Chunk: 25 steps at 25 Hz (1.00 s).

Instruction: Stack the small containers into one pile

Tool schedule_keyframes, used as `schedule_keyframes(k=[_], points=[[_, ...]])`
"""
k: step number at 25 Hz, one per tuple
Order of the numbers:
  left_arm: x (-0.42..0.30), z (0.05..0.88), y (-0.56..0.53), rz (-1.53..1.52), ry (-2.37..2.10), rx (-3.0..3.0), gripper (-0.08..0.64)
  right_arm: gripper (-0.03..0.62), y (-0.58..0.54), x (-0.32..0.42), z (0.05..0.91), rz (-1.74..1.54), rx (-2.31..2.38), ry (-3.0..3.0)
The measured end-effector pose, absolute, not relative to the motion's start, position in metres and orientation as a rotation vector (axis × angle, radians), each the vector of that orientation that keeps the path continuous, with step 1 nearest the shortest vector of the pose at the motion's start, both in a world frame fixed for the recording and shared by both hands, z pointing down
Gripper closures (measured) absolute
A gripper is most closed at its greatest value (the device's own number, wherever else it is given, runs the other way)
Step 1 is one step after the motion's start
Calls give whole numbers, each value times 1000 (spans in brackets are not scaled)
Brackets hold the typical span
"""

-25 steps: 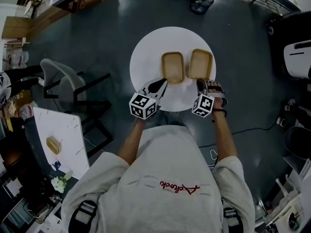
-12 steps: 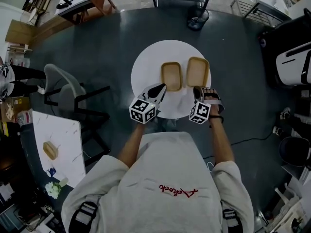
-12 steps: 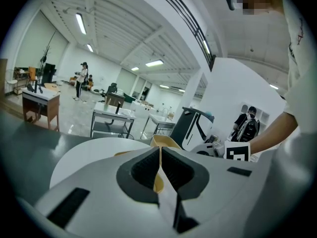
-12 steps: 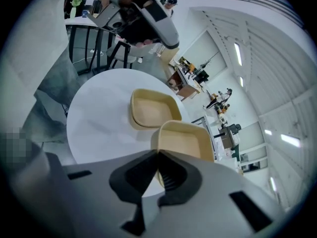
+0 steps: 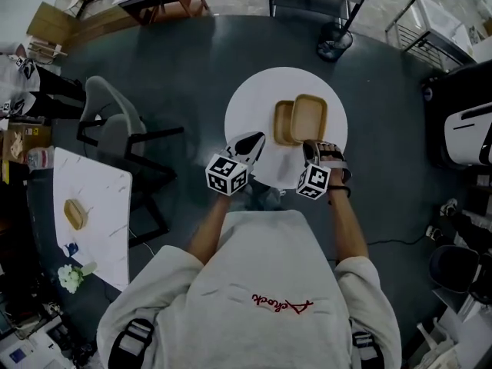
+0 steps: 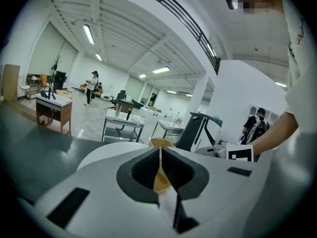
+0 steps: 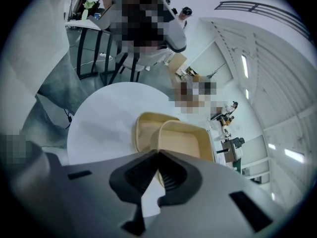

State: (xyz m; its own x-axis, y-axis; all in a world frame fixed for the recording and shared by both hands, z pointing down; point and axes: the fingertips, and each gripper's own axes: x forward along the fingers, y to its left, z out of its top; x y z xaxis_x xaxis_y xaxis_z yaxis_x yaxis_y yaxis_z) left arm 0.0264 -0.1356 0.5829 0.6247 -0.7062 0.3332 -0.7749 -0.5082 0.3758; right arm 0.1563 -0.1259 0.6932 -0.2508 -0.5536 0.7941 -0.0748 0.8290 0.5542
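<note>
- A side table (image 5: 104, 233) stands far left, with one tan container (image 5: 74, 214) lying on it, well apart from the work.
- A chair (image 5: 115, 133) stands between that side table and the round table (image 5: 246, 110).
- The left gripper (image 5: 257, 138) hangs over the round table's near left edge. Its jaws are pressed together. Its own view shows only a thin tan sliver in the slit between them. In the head view a strip of white table separates its tip from the nearest container, so it grasps nothing.
- The left container (image 5: 280, 123) lies flat on the round table, near the middle, open side up.
- The right container (image 5: 309, 118) overlaps the left one. Its left edge covers the left container's right part, so only a strip of the lower one shows. Whether the two touch cannot be told.
- The right gripper (image 5: 311, 148) is clenched on the right container's near rim. In its own view the jaws meet on that rim and the tan wall runs down between them.
- The right hand (image 5: 336, 164) holds that gripper, at the table's near right edge.
</note>
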Motion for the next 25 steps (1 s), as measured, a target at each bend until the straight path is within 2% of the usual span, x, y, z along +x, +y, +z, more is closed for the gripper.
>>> schedule_keyframes(k=[8,25], points=[[-17,579,-127,148,-1267,2303,537,563,-124,106,696,-515,409,-1828],[-26,595,-126,158,-1261,2263,537,563,-112,99,722,-449,342,-1822]])
